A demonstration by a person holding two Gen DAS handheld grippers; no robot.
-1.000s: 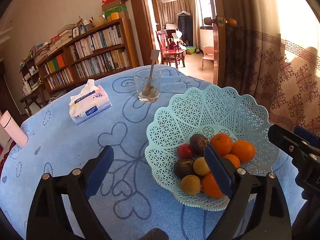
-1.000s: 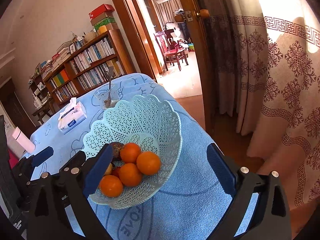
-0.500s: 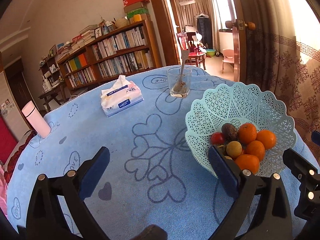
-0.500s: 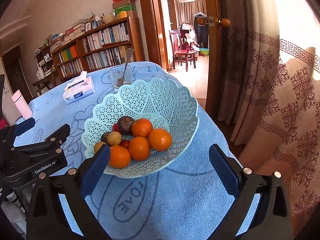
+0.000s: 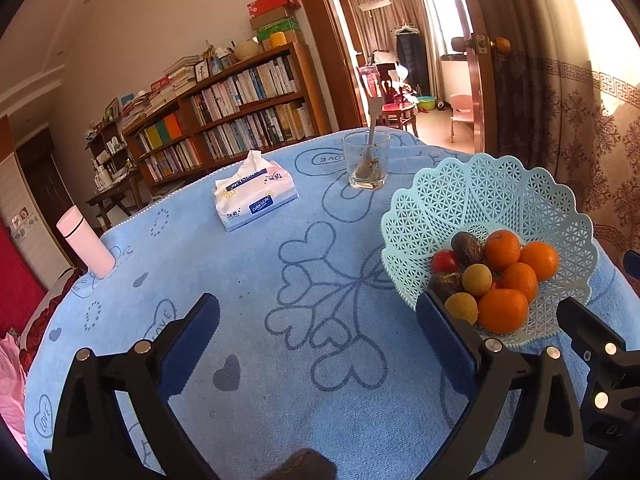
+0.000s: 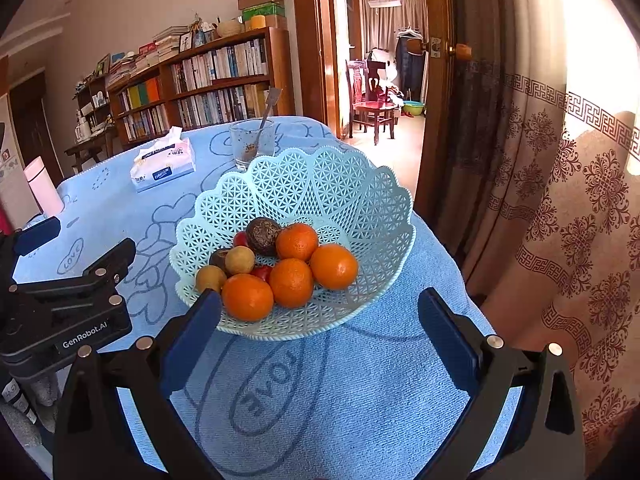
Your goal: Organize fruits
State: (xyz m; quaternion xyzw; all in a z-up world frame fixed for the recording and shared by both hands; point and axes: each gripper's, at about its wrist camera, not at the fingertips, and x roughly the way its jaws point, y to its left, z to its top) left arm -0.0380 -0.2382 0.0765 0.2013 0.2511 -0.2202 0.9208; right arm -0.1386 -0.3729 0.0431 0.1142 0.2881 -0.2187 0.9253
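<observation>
Pink bottle far left on blue tablecloth. Tissue pack, then glass with spoon. Left gripper spread wide, empty, over bare cloth. Fruit heaped in lattice basket at right: oranges, brown and yellow pieces. Right gripper released, empty, just before basket.
</observation>
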